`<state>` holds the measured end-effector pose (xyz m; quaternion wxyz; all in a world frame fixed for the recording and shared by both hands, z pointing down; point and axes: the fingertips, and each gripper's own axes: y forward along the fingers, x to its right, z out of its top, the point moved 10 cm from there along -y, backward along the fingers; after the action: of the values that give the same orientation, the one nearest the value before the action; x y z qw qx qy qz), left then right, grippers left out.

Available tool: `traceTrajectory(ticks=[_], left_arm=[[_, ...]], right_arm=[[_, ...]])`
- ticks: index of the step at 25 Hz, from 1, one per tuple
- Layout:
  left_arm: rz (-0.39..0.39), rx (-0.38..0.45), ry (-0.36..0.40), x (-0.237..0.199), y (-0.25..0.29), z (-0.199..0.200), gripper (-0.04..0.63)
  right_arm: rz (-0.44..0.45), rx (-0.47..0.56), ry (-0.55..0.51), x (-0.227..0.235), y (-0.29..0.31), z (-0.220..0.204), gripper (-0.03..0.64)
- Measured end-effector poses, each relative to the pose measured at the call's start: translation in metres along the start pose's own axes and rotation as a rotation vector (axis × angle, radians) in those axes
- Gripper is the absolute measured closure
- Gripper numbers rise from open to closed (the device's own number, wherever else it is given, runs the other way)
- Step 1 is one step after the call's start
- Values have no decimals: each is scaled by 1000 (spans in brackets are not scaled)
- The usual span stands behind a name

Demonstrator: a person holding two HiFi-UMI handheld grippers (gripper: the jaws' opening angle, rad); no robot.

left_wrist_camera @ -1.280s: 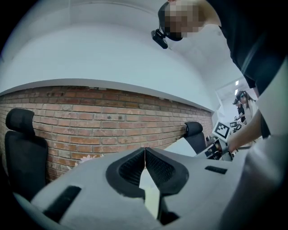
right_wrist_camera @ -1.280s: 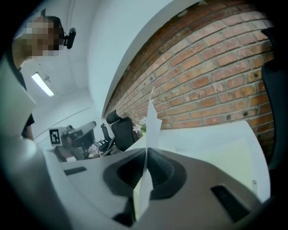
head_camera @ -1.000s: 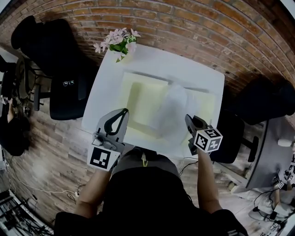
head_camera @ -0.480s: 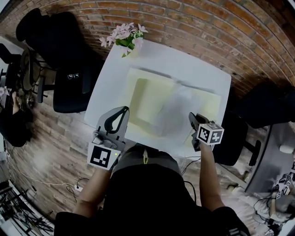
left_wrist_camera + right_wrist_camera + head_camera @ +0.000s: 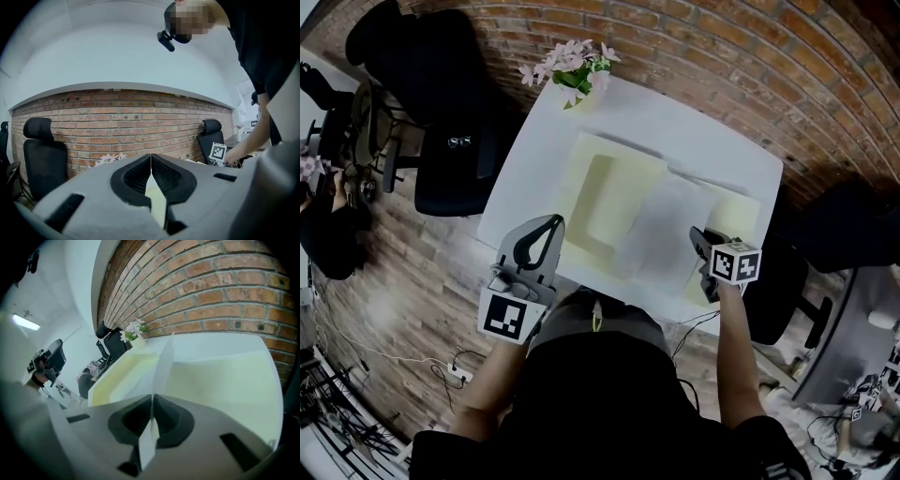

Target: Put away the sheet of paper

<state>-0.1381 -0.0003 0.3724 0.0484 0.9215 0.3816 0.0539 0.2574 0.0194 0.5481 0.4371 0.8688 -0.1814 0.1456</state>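
Observation:
A pale yellow folder [image 5: 605, 202] lies open on the white table [image 5: 675, 122]. A white sheet of paper [image 5: 661, 225] slopes across its middle. My right gripper [image 5: 699, 240] is shut on the sheet's near right corner. In the right gripper view the sheet [image 5: 164, 359] runs out from between the shut jaws of this gripper [image 5: 152, 397], with the folder [image 5: 122, 373] beyond. My left gripper [image 5: 553, 225] hovers at the folder's left edge, jaws shut. In the left gripper view this gripper's [image 5: 151, 155] tips meet and only a pale yellow strip shows behind them.
A vase of pink flowers [image 5: 575, 67] stands at the table's far left corner, in front of a brick wall [image 5: 750, 56]. Black office chairs [image 5: 455, 169] stand left of the table and at its right [image 5: 778, 291]. Cables lie on the wooden floor.
My right gripper has sunk and drifted right with the sheet, which now lies flatter and lower over the folder. The left gripper has stayed in place.

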Motion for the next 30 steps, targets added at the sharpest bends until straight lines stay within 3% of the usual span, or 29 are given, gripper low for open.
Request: traceTrajectory(ticks=[12, 30], left_arm=[[9, -2, -1, 0, -1, -2, 569], [35, -20, -18, -13, -10, -7, 569]], right_arm=[[-26, 2, -95, -15, 15, 1, 603], [-54, 45, 39, -30, 59, 7, 603]])
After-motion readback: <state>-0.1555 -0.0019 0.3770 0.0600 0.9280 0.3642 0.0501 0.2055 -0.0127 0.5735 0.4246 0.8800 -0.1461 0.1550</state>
